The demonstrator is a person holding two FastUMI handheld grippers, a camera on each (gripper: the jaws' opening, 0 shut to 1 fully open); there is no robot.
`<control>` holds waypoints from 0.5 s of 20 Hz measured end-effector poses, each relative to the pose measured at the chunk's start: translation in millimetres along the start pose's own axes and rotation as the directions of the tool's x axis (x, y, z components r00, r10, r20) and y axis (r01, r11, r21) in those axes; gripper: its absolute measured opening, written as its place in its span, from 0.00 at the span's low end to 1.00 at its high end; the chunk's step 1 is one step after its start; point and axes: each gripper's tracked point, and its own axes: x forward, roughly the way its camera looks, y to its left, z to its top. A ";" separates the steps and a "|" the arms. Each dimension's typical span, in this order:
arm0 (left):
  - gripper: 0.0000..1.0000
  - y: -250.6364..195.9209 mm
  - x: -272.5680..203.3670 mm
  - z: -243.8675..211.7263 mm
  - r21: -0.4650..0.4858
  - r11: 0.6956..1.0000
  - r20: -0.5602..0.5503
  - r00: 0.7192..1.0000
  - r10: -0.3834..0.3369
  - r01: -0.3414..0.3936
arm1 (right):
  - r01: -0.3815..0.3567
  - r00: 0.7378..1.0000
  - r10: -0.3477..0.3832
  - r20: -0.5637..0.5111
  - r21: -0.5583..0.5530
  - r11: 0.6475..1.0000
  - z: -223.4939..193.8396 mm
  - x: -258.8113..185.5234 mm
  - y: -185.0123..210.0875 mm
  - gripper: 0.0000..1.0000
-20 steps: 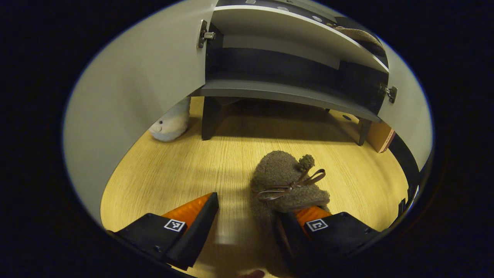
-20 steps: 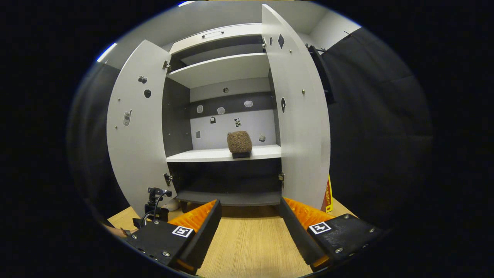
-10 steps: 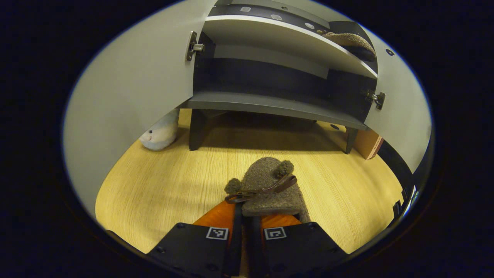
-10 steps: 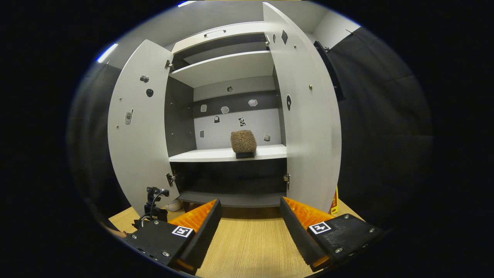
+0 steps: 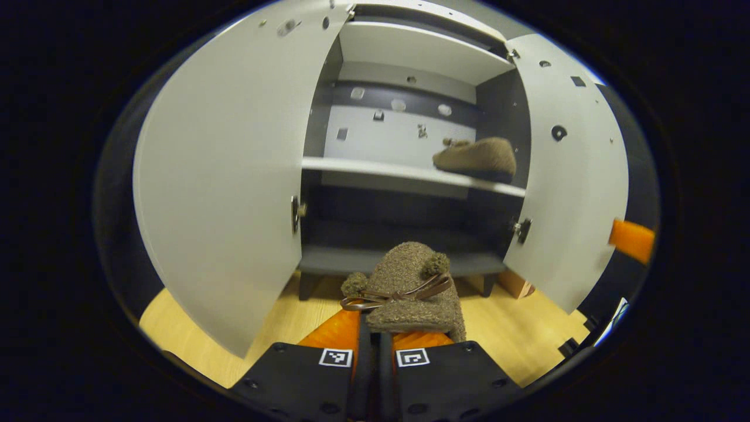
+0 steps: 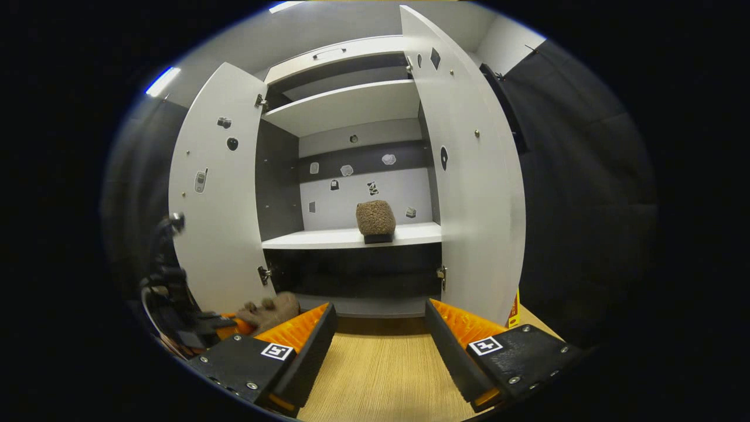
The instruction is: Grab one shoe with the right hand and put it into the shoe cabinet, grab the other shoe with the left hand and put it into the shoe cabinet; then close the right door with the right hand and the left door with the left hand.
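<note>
A fuzzy brown slipper (image 5: pixel 410 290) with a brown bow is held off the floor by its heel, my left gripper (image 5: pixel 372 337) shut on it, toe pointing at the open shoe cabinet (image 5: pixel 404 170). The other brown slipper (image 5: pixel 477 158) lies on the cabinet's middle shelf, towards the right, and it shows as slipper (image 6: pixel 375 220) in the right gripper view. My right gripper (image 6: pixel 378 328) is open and holds nothing, low over the wooden floor before the cabinet. In the right gripper view the left gripper (image 6: pixel 225 325) with its slipper (image 6: pixel 269 310) appears at lower left. Both doors stand wide open.
The left door (image 5: pixel 228 176) and right door (image 5: pixel 568 176) flank the opening. The lower shelf (image 5: pixel 351 261) is bare. A yellow box (image 6: pixel 514 310) stands on the floor behind the right door. Wooden floor (image 6: pixel 375 375) stretches in front.
My left gripper closed on the slipper and has lifted it off the floor, tilting up towards the shelves. The right gripper has barely moved and stays open.
</note>
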 end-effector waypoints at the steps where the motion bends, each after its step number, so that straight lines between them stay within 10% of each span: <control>1: 0.13 -2.4 1.1 30.8 -0.008 1.000 0.028 1.000 0.005 -0.004 | 0.000 1.000 0.000 0.006 -0.003 1.000 1.9 -0.6 -0.2 0.93; 10: 0.14 1.0 93.0 233.4 -0.032 0.996 0.180 0.980 0.083 -0.079 | 0.067 0.996 -0.066 0.053 -0.019 0.998 16.3 -19.9 -24.8 0.93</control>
